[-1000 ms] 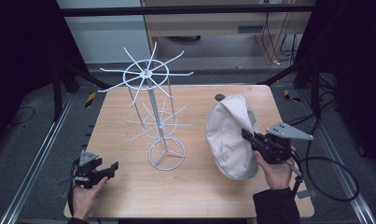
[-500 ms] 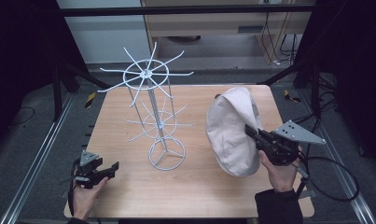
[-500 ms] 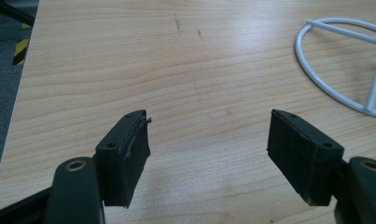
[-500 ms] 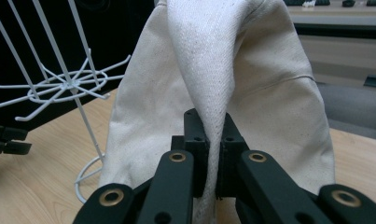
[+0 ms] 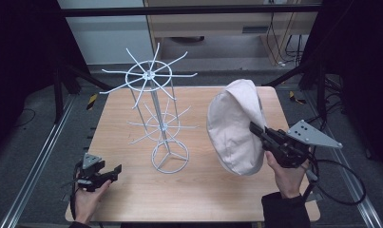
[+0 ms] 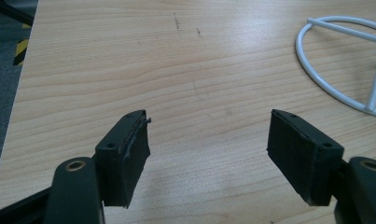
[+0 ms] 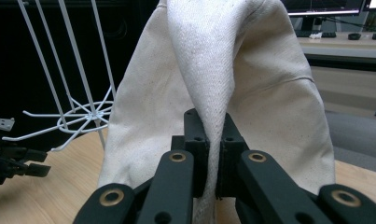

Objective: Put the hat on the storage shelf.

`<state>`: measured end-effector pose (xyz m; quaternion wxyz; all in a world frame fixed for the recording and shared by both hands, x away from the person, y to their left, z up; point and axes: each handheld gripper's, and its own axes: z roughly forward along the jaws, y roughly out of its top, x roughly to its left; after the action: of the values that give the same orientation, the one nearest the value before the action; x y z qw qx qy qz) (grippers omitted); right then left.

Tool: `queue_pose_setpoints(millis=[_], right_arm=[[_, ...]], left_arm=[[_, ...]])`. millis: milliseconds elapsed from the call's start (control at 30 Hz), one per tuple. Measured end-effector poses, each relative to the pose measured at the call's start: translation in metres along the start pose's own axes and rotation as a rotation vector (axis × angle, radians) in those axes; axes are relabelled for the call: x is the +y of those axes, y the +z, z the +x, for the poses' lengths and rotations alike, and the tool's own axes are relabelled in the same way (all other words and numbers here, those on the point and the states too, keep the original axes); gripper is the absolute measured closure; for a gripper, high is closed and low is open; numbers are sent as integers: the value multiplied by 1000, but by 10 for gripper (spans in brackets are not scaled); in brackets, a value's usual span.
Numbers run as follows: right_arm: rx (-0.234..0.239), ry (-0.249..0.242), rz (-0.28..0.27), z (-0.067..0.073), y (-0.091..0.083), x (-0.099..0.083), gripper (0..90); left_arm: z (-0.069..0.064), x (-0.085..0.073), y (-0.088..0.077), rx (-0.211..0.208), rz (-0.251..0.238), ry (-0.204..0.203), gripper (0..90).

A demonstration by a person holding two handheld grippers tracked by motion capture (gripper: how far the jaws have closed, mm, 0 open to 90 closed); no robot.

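Right gripper [image 7: 212,154]: jaws closed tight on a fold of the cream cloth hat [image 7: 223,79]. In the right gripper view the fabric runs up between the two black pads as a narrow pleat, then spreads out wide above them. Pinching a fold at the edge rather than the crown seems deliberate: it leaves the hat's opening free, so it could be dropped over a prong.

High view: right gripper [image 5: 256,129] points left and slightly up, the hat [image 5: 234,126] hanging from it over the right half of the desk [image 5: 132,199]. Whether the lower edge touches the wood or just clears it cannot be told. Judged step: carrying the hat toward the white wire rack [image 5: 153,95], which stands left of centre, well apart from the hat.

Left gripper [image 6: 209,144]: jaws wide apart, nothing between them, bare wood beneath; part of the rack's ring base [image 6: 335,60] lies ahead to its right. In the high view it [image 5: 110,172] rests low near the desk's front left corner, near the ring base — likely parked, possibly ready to steady the rack.

Hat: off-white woven cotton, soft, slack, one seam line across the panel, no stiff shape. Expect it to sag and swing when moved.

Rack: thin white rods, two tiers of radiating upturned prongs, all bare.
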<state>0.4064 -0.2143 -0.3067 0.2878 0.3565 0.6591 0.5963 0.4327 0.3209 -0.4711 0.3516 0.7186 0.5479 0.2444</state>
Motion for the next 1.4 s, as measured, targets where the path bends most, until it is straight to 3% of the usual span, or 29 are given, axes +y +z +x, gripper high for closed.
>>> queue_pose_setpoints(millis=[367,1067,1400], right_arm=[[44,-25,-59,13,3,16,865],[74,-28,-195,16,-14,37,866],[105,-47,-251,26,-12,56,866]], left_arm=[[0,0,1,4,1,-6,289],[0,-1,1,5,7,-2,289],[0,-1,1,5,4,-6,288]])
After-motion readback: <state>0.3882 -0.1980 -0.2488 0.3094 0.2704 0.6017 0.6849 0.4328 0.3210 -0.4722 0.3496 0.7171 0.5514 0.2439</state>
